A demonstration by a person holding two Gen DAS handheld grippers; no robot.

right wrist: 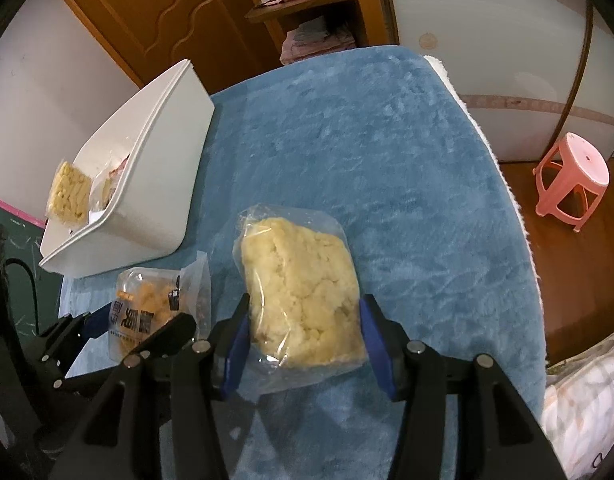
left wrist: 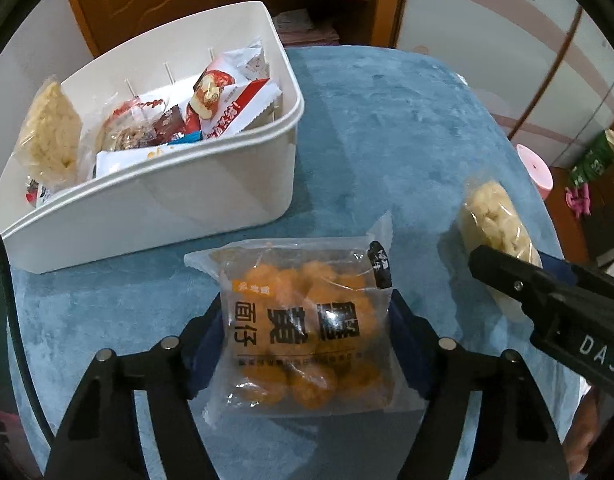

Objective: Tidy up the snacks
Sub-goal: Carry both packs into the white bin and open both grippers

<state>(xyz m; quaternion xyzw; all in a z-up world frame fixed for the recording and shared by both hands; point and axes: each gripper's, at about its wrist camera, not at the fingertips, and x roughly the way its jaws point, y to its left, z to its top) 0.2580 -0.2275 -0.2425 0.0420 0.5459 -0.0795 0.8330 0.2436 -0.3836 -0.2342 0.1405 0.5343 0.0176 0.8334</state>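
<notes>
a blue plush table (left wrist: 387,128) fills both views. nearest, the left gripper (left wrist: 303,320) clamps an orange snack pack (left wrist: 307,320) at 6 o'clock. the right gripper (right wrist: 303,336) grips a pale puffed-snack bag (right wrist: 303,292), lifted at 3 o'clock in the left view. a white bin (left wrist: 211,196) of snacks sits at 10 o'clock.

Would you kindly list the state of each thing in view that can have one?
Left tool: closed on the orange snack pack.
Orange snack pack: sealed, gripped at both sides.
Right tool: closed on the pale snack bag.
Pale snack bag: sealed, gripped at both sides.
White bin: lidless, partly filled with wrapped snacks.
Wooden door: shut.
</notes>
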